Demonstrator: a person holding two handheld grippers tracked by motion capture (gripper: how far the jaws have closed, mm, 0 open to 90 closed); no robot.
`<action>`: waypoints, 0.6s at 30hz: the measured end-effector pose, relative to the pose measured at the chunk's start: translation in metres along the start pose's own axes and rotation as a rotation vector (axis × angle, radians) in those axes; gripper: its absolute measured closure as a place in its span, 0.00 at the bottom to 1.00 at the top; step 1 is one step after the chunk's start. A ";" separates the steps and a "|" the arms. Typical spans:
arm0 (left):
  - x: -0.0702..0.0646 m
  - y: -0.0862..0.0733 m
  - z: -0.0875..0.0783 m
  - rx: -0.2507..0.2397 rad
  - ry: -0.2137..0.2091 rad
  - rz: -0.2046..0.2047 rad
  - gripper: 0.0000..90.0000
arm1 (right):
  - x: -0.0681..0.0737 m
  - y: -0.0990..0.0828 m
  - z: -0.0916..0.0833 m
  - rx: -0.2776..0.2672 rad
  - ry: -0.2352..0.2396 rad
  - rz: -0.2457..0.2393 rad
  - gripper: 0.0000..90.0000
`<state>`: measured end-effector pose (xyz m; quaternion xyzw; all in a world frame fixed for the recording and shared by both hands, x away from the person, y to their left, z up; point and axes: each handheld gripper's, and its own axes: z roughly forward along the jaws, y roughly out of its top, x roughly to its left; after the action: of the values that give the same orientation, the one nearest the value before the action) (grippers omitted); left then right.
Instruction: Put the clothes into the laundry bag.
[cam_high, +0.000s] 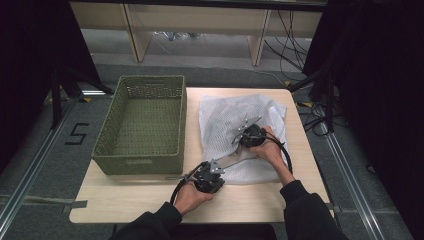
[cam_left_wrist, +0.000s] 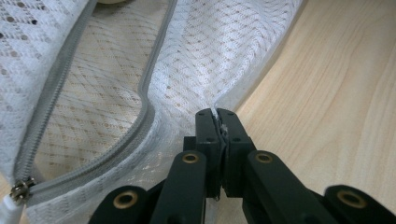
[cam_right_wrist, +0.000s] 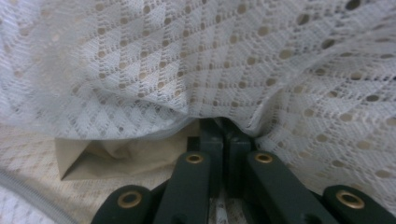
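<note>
White mesh makes up the laundry bag (cam_high: 235, 130), which lies flat on the wooden table (cam_high: 150, 200), just right of the green woven basket (cam_high: 142, 125). The left gripper (cam_high: 212, 172) pinches the bag's near edge, its jaws pressed together on a fold of mesh beside the grey zipper (cam_left_wrist: 144, 116), which stands open. The right gripper (cam_high: 245, 135) sits farther in, its jaws closed on the upper mesh layer and lifting it off something beige (cam_right_wrist: 116, 158) inside.

The step in hand looks like holding the mouth open. Next, I judge, the 2 grippers need to pull apart to widen the opening, keeping hold of the thin mesh.

Count: 1 bag, 1 basket, 1 zipper with 1 metal slider (cam_left_wrist: 21, 190), 2 grippers.
</note>
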<state>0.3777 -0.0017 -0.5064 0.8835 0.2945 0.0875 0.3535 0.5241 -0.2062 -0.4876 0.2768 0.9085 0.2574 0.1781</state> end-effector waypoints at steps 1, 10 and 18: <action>0.000 0.000 0.000 0.001 -0.001 -0.004 0.97 | 0.000 -0.001 -0.002 -0.004 -0.007 -0.002 1.00; 0.001 -0.001 -0.004 -0.003 0.015 -0.014 0.95 | 0.020 -0.010 -0.046 -0.009 0.066 -0.048 1.00; 0.001 -0.001 -0.004 -0.010 0.010 0.009 0.95 | 0.059 -0.037 -0.070 0.023 0.136 -0.192 1.00</action>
<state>0.3763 0.0020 -0.5045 0.8826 0.2916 0.0949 0.3562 0.4298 -0.2233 -0.4635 0.1722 0.9437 0.2471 0.1366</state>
